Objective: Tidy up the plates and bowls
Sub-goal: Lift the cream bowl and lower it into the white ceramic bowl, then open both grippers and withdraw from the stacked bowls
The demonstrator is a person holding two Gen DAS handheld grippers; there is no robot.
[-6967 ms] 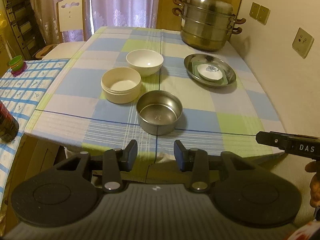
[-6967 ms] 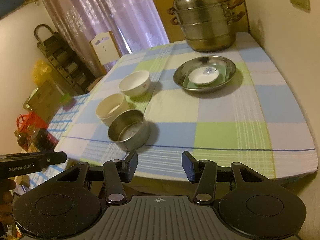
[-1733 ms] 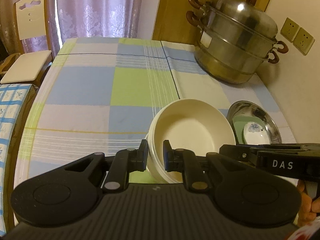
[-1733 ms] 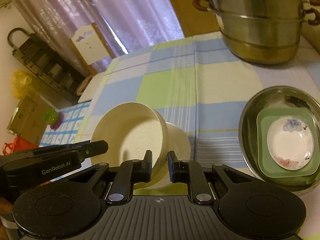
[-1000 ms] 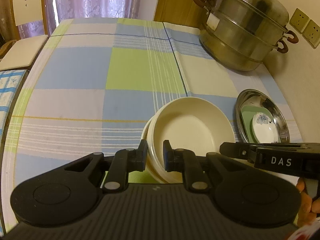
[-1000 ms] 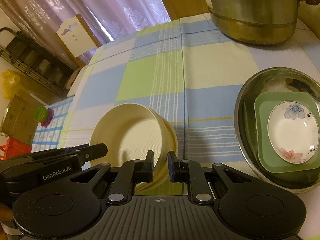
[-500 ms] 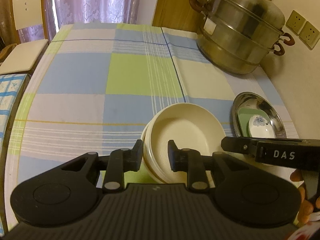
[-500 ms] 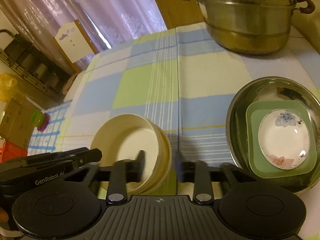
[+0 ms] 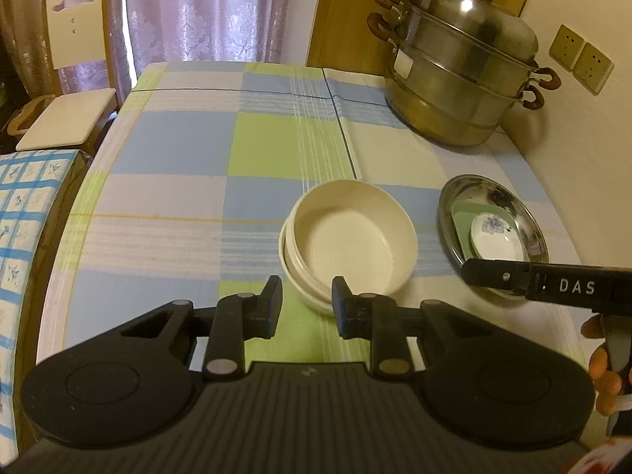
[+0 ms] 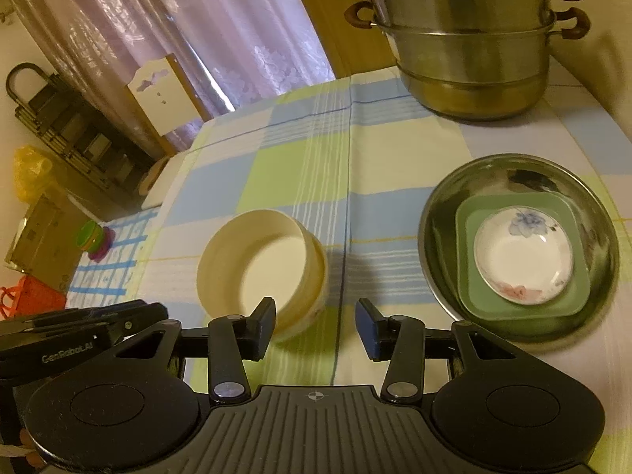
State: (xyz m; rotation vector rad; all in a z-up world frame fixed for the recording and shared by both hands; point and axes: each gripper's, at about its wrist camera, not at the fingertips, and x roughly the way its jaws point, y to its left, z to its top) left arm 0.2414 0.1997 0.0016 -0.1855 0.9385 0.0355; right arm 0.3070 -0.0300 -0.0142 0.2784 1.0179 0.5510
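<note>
Bowls (image 9: 349,239), cream, nested one inside the other, upright on the checked tablecloth (image 9: 177,146) near the table's middle, just left of a steel dish (image 10: 466,181) holding a green plate (image 10: 474,296) and a small flowered saucer (image 10: 523,254). Probably light and rigid, smooth-walled and somewhat slippery; possibly breakable if ceramic, material unclear. Best taken by the rim, one finger inside and one outside, or lifted together by the outer bowl's wall. Left gripper (image 9: 306,304) partly open, just widened, empty, drawn back short of the near rim. Right gripper (image 10: 314,326) open wider, jaws lately spreading, nothing between them, the stack ahead and to its left. Steamer pot (image 9: 458,67) at the far corner.
</note>
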